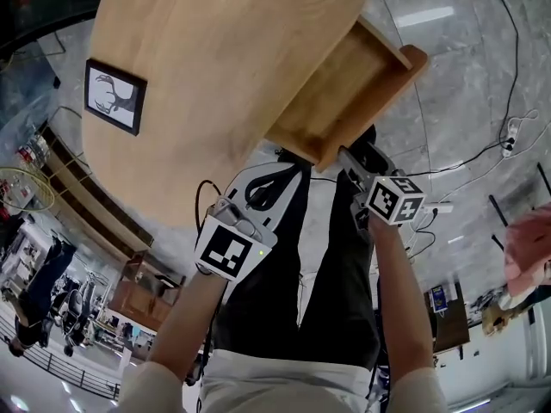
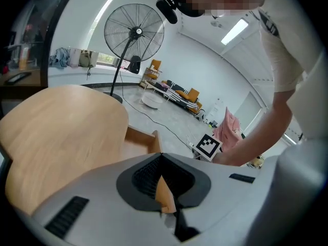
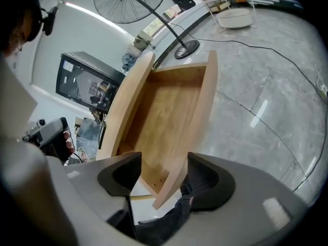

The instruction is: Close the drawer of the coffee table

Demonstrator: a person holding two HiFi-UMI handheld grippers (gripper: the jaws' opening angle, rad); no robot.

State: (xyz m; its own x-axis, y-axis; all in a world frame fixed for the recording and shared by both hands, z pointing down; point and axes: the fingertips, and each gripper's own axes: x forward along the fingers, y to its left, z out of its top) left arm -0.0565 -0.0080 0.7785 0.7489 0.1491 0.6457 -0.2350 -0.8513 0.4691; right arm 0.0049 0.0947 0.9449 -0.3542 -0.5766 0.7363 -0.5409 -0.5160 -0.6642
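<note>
The coffee table's light wooden top [image 1: 215, 76] fills the upper head view, and its drawer [image 1: 344, 93] stands pulled out to the right, empty. My right gripper [image 1: 357, 157] is at the drawer's near corner. In the right gripper view it [image 3: 161, 176] is open, with the lower corner of the drawer's front panel [image 3: 197, 111] between its dark pads, which do not press on it. My left gripper [image 1: 274, 179] hovers beside the table's near edge, left of the drawer. Its [image 2: 161, 156] tips meet, shut on nothing. The left gripper view shows the table top [image 2: 56, 132] and drawer [image 2: 138, 140] beyond.
A black-framed picture [image 1: 114, 95] lies on the table's left part. The person's dark-trousered legs stand between the grippers. Cables [image 1: 508, 136] trail over the grey marble floor at right. A standing fan [image 2: 134, 32] and a screen [image 3: 84, 83] are farther off.
</note>
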